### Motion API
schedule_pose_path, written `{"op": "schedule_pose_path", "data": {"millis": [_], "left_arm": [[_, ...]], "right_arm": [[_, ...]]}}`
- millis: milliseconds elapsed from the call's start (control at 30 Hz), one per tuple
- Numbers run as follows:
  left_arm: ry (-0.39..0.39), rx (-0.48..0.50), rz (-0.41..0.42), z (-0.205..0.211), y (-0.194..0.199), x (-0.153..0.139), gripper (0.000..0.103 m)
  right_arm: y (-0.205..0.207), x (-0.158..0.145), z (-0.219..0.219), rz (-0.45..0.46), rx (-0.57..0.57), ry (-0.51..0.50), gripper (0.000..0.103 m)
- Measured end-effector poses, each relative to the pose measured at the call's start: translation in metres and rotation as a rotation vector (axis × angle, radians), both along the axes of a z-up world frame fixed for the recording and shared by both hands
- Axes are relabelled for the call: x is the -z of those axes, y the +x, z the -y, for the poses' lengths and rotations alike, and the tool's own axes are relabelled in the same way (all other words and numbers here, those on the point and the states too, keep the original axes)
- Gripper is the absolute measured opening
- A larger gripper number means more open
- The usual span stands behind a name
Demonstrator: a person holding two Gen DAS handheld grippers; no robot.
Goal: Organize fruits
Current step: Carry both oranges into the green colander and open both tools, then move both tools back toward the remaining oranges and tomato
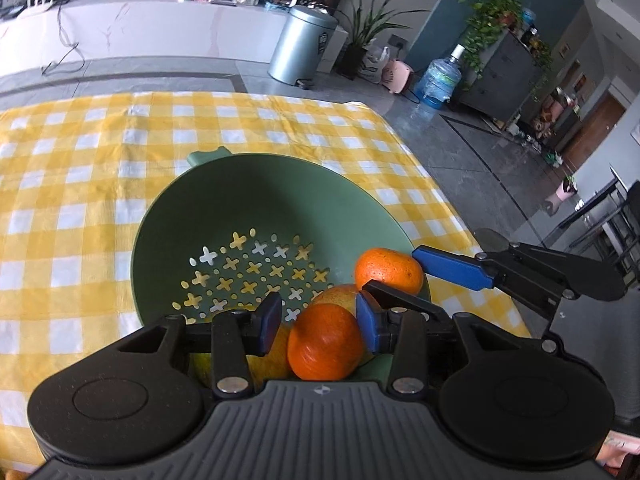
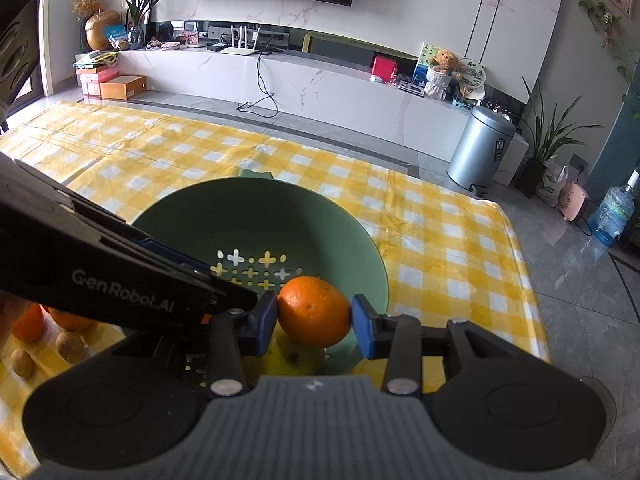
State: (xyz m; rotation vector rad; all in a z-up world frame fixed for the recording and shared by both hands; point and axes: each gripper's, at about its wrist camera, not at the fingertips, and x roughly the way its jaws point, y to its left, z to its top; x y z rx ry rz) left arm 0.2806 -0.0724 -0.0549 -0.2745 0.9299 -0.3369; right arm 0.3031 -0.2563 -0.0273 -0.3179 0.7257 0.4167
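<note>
A green colander bowl (image 1: 280, 200) sits on the yellow checked cloth; it also shows in the right wrist view (image 2: 260, 216). My left gripper (image 1: 318, 322) is over its near side, fingers either side of an orange (image 1: 326, 342); the left pad stands off it, and the orange looks blurred. My right gripper (image 2: 314, 322) is shut on another orange (image 2: 314, 310), seen in the left wrist view (image 1: 388, 270) over the bowl's right rim. Yellowish fruit (image 1: 338, 296) lies in the bowl beneath.
Left of the bowl on the cloth lie two oranges (image 2: 28, 322) and two small brown fruits (image 2: 70, 346). The table's right edge (image 2: 528, 280) drops to a grey floor with a metal bin (image 2: 480, 148).
</note>
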Motion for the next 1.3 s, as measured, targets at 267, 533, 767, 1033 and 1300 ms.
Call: {"op": "schedule_pose_path", "data": {"millis": [267, 533, 767, 1033, 1300], "left_arm": [[0.004, -0.016, -0.012, -0.004, -0.001, -0.001, 0.058], [0.001, -0.021, -0.007, -0.006, -0.007, -0.007, 0.068], [0.018, -0.023, 0.039, -0.008, -0.024, -0.027, 0.07], [0.036, -0.034, 0.103, -0.016, -0.056, -0.052, 0.075], [0.097, -0.039, 0.165, -0.034, -0.097, -0.07, 0.075]], "right_arm": [[0.009, 0.005, 0.0, -0.025, 0.014, -0.015, 0.04], [0.006, 0.003, 0.001, -0.054, 0.029, 0.008, 0.043], [-0.006, -0.013, -0.001, -0.015, 0.038, 0.002, 0.059], [-0.035, -0.035, -0.004, 0.035, 0.066, 0.018, 0.074], [-0.075, -0.041, -0.017, 0.047, 0.095, 0.081, 0.076]]}}
